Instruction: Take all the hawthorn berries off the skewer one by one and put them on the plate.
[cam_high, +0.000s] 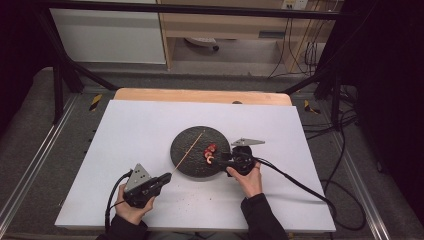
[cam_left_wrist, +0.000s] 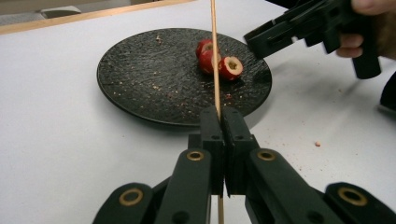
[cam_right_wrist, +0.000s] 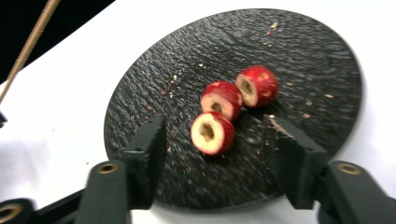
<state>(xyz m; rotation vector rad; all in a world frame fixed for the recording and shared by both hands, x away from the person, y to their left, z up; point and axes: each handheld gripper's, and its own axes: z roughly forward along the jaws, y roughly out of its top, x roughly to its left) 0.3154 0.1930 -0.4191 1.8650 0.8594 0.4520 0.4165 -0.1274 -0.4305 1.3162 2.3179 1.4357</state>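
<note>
A round black plate lies mid-table and carries three cored red fruit pieces. My left gripper is shut on a thin wooden skewer, which reaches out over the plate past the fruits. In the high view the left gripper sits at the plate's near left and the skewer slants up across the plate. My right gripper is open at the plate's near edge. The nearest fruit lies between its jaws, untouched, with two more fruits behind it.
A white sheet covers the wooden table, with crumbs scattered by the plate. Cables trail from both grippers towards the near edge and the right. Dark frame legs and floor rails stand around the table.
</note>
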